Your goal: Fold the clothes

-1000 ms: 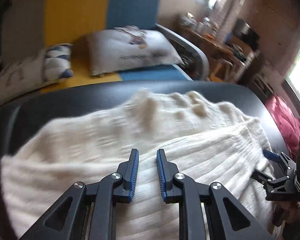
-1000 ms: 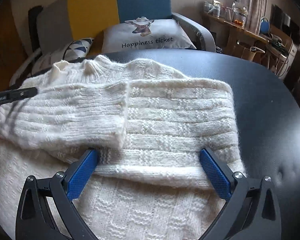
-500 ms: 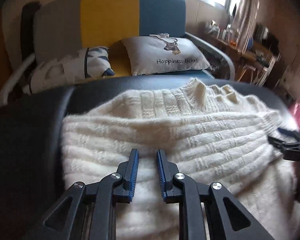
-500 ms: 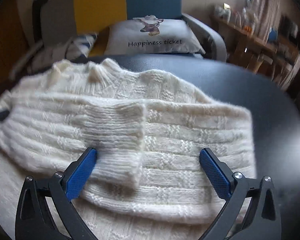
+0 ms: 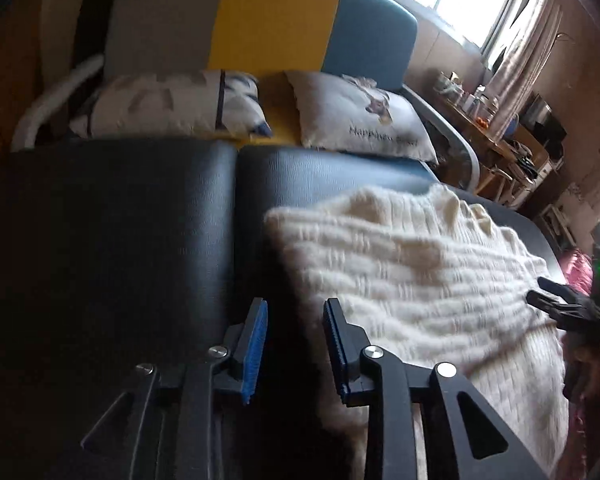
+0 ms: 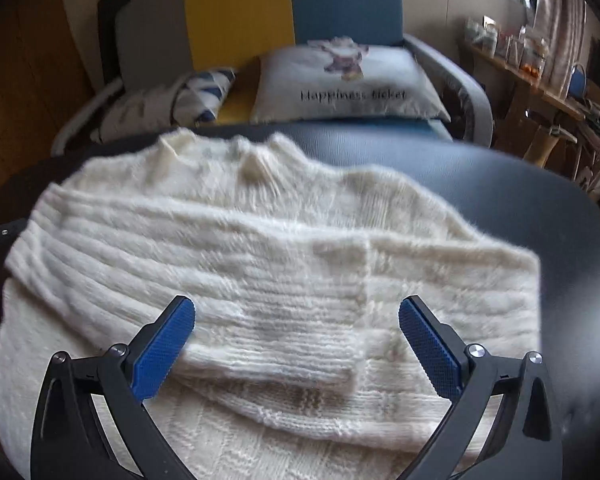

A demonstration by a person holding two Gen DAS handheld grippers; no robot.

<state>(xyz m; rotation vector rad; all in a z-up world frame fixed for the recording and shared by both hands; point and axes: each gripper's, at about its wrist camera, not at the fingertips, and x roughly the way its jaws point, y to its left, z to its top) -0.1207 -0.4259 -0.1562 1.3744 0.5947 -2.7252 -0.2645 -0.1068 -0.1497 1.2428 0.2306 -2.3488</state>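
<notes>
The left hand-held gripper (image 5: 294, 338) hangs parted, empty, beside the cream ribbed knit sweater (image 6: 260, 264); the right hand-held gripper (image 6: 296, 344) gapes wide above its folded sleeve (image 6: 228, 280).

A cream knitted sweater (image 6: 284, 264) is spread flat on a black padded surface, collar turned toward the far edge. One ribbed sleeve (image 6: 236, 320) is folded across the chest, its cuff laid near the middle of the body panel.
</notes>
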